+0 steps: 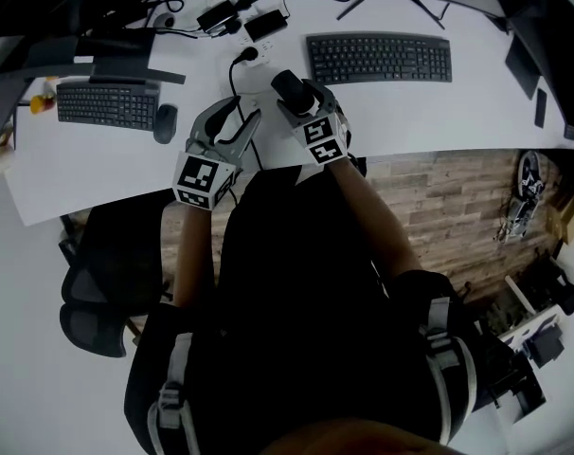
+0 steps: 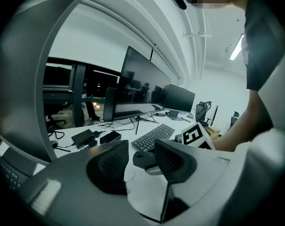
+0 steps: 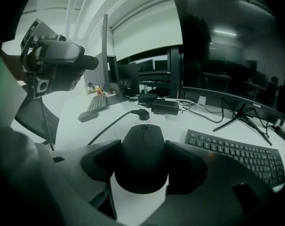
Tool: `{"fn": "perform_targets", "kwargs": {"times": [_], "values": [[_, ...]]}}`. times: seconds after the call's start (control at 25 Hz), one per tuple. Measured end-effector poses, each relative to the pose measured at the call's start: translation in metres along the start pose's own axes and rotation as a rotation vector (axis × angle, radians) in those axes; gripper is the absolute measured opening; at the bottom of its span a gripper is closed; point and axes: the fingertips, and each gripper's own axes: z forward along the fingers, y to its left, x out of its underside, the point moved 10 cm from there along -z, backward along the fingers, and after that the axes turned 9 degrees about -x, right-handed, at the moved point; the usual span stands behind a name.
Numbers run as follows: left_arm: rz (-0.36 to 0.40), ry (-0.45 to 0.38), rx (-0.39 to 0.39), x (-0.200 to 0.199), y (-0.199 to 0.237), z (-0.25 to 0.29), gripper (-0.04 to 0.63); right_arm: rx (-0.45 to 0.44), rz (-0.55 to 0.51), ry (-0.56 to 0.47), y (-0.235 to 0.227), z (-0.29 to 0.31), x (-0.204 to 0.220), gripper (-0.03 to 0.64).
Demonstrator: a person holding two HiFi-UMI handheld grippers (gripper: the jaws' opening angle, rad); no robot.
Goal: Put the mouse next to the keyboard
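Black mouse point(image 3: 142, 157) clamped by its two sides between the closed fingers of the right gripper point(image 1: 290, 91). Held at upper centre of the head view, over the white worktop point(image 1: 98, 173), just left of the black keyboard point(image 1: 379, 58) and a little below it, not touching. Left gripper point(image 1: 238, 119) close by on the left, fingers spread with nothing between them. Second keyboard point(image 1: 107, 104) and second mouse point(image 1: 165, 122) at upper left.

The head view looks steeply down from above the person onto the white surface point(image 1: 98, 173). The left gripper view and right gripper view sit low and close over it, facing along their jaws. All three share the keyboard point(image 1: 379, 58) and the mouse point(image 3: 142, 157).
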Motion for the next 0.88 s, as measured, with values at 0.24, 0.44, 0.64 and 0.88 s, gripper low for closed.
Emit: {"fn": "perform_targets", "kwargs": {"times": [0.24,0.44,0.64,0.88], "values": [[0.005,-0.001,-0.001,-0.003,-0.007,0.003,0.173,0.013,0.010,-0.003,-0.007,-0.012,0.002,0.295],[0.018,-0.015,-0.003,-0.012,-0.014,0.008,0.173,0.018,0.007,-0.015,-0.016,-0.021,0.001,0.295],[0.022,-0.008,-0.010,-0.017,-0.025,0.016,0.173,0.020,0.003,-0.028,-0.027,-0.034,0.001,0.295],[0.024,-0.018,0.000,-0.031,-0.053,0.033,0.173,0.039,-0.002,-0.025,-0.052,-0.058,0.009,0.295]]}}
